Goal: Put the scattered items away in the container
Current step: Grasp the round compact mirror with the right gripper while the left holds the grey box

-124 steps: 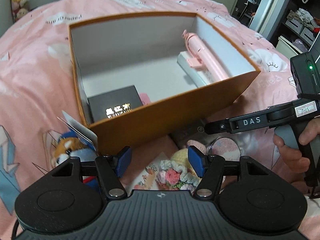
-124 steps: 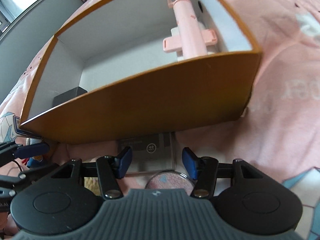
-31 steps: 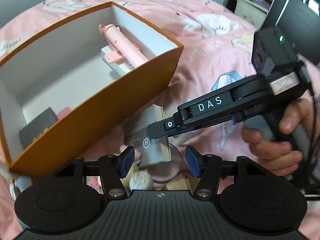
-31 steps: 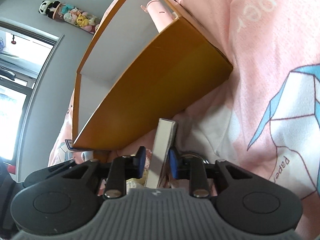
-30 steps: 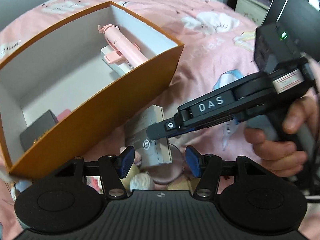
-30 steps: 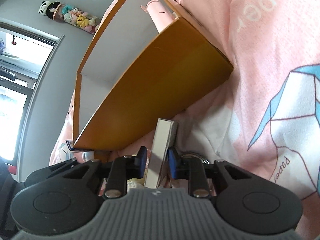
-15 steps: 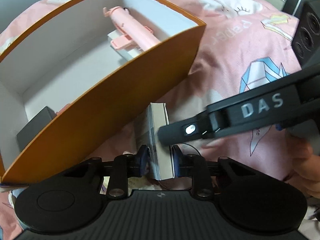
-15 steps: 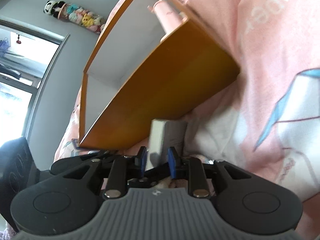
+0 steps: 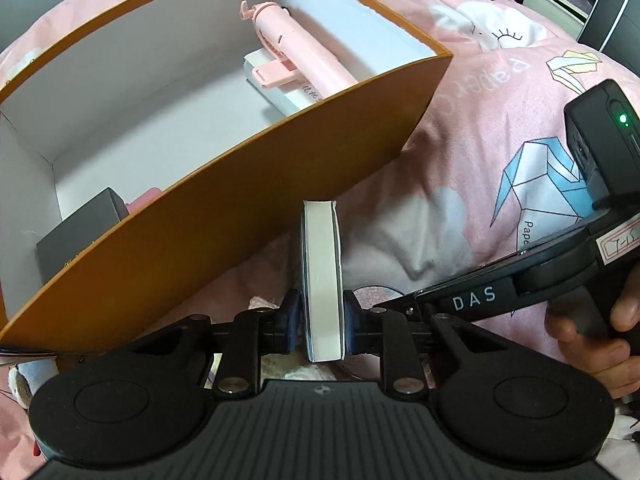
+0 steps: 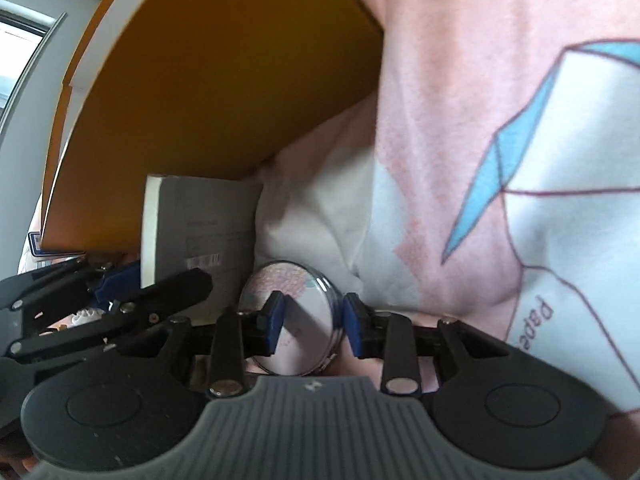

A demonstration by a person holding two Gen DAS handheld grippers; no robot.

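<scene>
Gripping the small box edge-on beside the container, the left claw risks slippage; the right claw, open around the round mirror, may snag the bedcover.

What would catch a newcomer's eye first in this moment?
The big orange box fills the upper left of the left wrist view, a pink stick-shaped gadget lying inside it. Just in front of its wall, the left gripper clamps a slim grey box on edge, while the right gripper straddles a round compact mirror on the pink bedspread.
</scene>
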